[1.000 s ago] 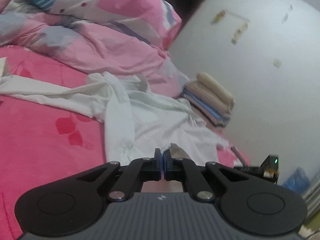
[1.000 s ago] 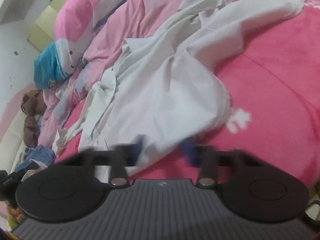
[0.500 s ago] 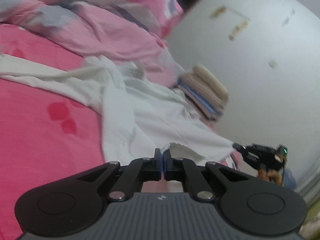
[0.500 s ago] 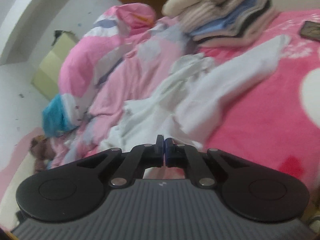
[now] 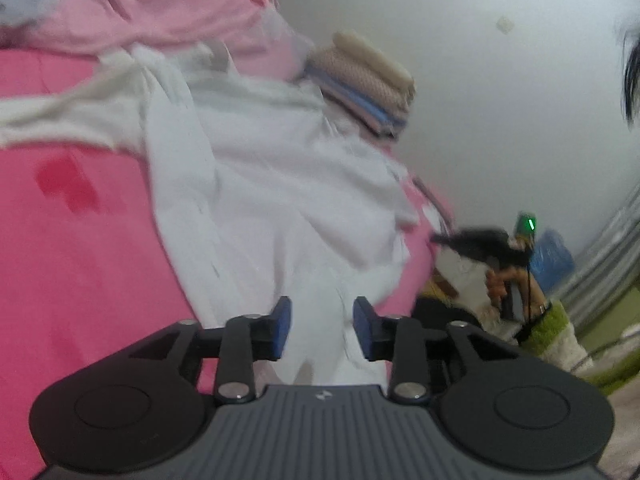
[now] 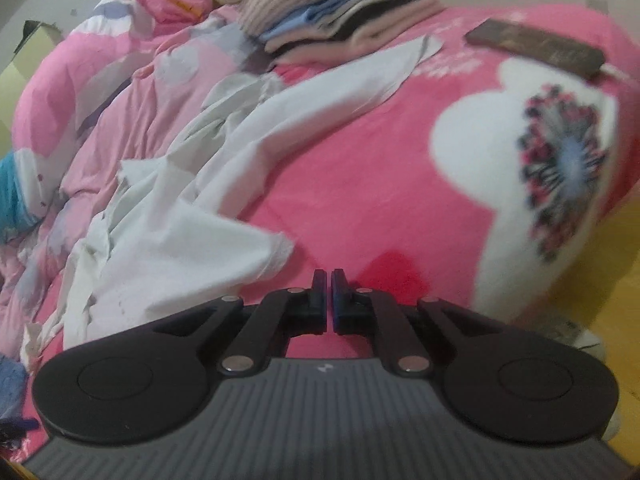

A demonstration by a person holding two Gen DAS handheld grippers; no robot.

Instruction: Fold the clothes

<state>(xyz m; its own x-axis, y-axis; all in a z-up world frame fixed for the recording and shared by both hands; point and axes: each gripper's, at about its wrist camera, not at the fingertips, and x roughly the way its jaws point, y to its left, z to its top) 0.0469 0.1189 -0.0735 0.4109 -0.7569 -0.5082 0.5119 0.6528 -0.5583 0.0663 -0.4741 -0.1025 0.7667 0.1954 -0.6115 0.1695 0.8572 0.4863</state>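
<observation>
Beyond folded stack (image 6: pixel 332 4), dark flat object (image 6: pixel 536 48): right view only.

A home bedroom is shown. A bed is covered by a bright pink fleece blanket (image 6: pixel 360 184) printed with white shapes, and a crumpled pale pink quilt (image 6: pixel 120 92) is heaped at ten o'clock in the right wrist view. A stack of folded knitwear and shirts (image 6: pixel 328 12) is seen at twelve o'clock, against a plain white wall (image 5: pixel 500 120). A rumpled white shirt (image 5: pixel 260 184) is spread over the blanket.
</observation>
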